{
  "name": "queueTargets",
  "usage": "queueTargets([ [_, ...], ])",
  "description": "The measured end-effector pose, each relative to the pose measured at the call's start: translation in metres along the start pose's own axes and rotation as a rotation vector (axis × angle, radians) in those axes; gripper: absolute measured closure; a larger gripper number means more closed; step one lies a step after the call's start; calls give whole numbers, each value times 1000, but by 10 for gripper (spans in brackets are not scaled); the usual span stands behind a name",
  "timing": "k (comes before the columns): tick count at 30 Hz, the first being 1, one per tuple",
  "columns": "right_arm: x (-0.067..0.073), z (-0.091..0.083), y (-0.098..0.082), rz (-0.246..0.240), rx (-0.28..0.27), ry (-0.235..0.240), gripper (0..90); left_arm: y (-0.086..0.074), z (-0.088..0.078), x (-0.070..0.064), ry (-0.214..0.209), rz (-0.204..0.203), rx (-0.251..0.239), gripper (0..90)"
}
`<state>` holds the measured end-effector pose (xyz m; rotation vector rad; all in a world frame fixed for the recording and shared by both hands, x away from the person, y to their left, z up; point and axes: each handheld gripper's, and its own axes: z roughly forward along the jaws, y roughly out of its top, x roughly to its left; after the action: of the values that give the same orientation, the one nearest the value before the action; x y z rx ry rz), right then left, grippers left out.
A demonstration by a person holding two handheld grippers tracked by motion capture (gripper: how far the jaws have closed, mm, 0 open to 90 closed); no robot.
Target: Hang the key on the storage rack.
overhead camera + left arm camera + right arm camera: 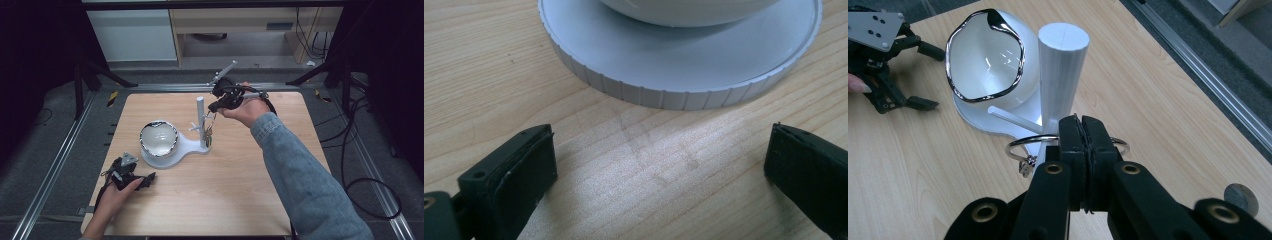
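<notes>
A white stand has a round ribbed base (186, 146) (674, 65), an upright post (200, 115) (1062, 70) and thin side pegs (1010, 118). A white bowl with a wavy silver rim (158, 139) (985, 60) (684, 11) sits on the base. My right gripper (213, 106) (1082, 127) is shut on a silver key ring (1020, 143) beside the post, with small keys hanging from it (207, 132). Whether the ring is over a peg is unclear. My left gripper (141, 170) (659, 160) (928, 77) rests open on the table, with nothing between its fingers, pointing at the base.
The wooden table (225, 200) has bare room at the front and right. Metal rails (60, 150) run along its sides on a dark floor with cables (370, 195). A small round grey disc (1241, 198) shows at the right gripper view's lower right.
</notes>
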<state>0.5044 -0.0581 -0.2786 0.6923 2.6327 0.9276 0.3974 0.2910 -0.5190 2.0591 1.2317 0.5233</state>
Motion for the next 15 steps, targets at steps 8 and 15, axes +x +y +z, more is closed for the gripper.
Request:
queueTargets([
  [8,-3,3,-3,-5,0,22,874,0,0,0,-2,2,-1,0],
  [15,-13,-7,-9,17,-26,-15,833,0,0,0,-2,2,-1,0],
])
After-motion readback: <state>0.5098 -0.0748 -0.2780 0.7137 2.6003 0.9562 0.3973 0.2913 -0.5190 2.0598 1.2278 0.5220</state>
